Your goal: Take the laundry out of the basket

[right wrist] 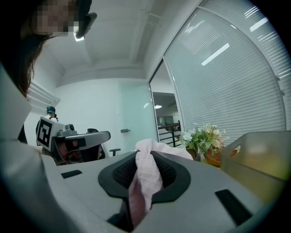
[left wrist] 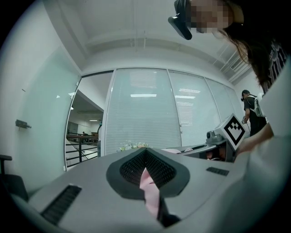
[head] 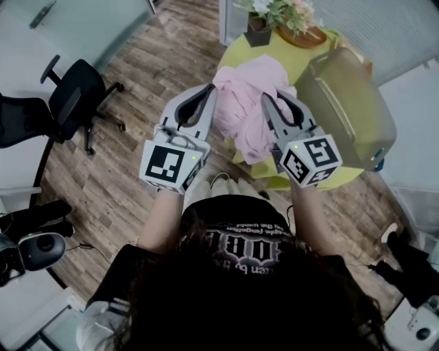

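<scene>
A pink garment (head: 245, 110) hangs bunched over the yellow-green round table (head: 296, 53), held up between both grippers. My left gripper (head: 209, 92) is shut on its left edge; pink cloth (left wrist: 149, 191) shows pinched between the dark pads in the left gripper view. My right gripper (head: 269, 101) is shut on the garment's right side, where a thicker fold of pink cloth (right wrist: 144, 175) sits between its pads. The olive translucent laundry basket (head: 346, 103) stands on the table to the right of the garment. Its inside is hidden from me.
A potted plant with flowers (head: 278, 17) stands at the table's far edge. A black office chair (head: 75, 96) is on the wooden floor to the left. Glass partitions with blinds (left wrist: 150, 109) close the room behind. Another person (left wrist: 251, 109) stands at the far right.
</scene>
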Motion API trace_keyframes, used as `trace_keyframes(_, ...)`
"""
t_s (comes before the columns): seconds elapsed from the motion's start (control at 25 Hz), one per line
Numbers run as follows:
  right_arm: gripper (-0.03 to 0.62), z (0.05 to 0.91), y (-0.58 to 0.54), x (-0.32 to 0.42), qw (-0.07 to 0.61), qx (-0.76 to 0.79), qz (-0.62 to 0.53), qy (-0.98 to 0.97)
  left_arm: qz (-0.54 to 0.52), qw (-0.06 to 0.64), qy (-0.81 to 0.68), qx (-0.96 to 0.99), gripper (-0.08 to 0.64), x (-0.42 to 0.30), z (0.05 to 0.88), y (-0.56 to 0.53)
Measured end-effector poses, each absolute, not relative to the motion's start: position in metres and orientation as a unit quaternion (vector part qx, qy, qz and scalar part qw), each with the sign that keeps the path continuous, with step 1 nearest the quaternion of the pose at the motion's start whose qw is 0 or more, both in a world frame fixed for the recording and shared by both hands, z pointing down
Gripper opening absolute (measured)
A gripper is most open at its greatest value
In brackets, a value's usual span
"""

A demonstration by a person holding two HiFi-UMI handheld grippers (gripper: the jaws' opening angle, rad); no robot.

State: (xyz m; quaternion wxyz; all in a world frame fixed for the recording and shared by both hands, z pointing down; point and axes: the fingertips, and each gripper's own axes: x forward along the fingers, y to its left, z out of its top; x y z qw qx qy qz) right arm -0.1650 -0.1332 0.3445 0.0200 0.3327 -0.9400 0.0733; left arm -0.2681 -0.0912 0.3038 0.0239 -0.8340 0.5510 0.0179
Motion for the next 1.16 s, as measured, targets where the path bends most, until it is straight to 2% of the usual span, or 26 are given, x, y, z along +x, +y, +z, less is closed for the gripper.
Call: trace_keyframes(1.16,0.077,0.3418,-0.1361,-0.1613,0.02,0.338,0.062,-0.939,0.013,0.026,0.547,-0.836,0.0,-0.2693,0.305,-0.0956)
